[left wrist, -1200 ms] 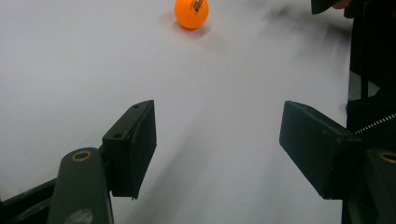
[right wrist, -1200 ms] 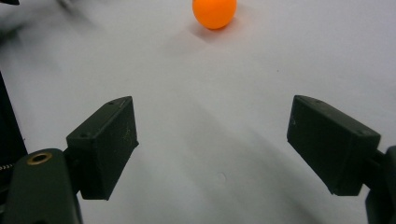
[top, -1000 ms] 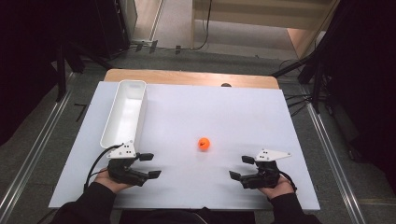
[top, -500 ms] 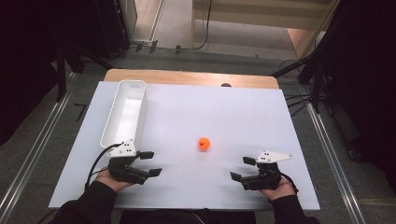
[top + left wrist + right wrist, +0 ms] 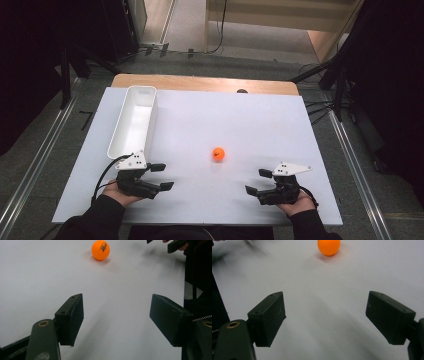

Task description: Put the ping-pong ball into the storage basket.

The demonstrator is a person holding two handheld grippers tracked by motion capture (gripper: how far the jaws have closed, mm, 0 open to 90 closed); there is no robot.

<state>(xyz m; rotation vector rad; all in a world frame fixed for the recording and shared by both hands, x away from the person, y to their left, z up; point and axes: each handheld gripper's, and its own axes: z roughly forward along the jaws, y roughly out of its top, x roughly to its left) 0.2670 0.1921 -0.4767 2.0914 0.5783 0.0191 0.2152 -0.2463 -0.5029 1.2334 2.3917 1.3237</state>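
An orange ball (image 5: 218,154) rests alone on the white table top (image 5: 240,120), midway between the two hands. My left gripper (image 5: 162,176) lies near the front left edge, open, with nothing between its jaws; its own view has the ball (image 5: 100,249) far ahead and bare table between the pads (image 5: 72,317). My right gripper (image 5: 259,182) lies near the front right edge, also open and empty. In the right gripper view the ball (image 5: 329,246) sits ahead, above the wide gap between the pads (image 5: 268,317).
A long white bin (image 5: 131,131), empty inside, stands on the left half of the table, just beyond the left hand. A wooden strip (image 5: 200,83) runs along the far edge. Dark stands and cables ring the table on the floor.
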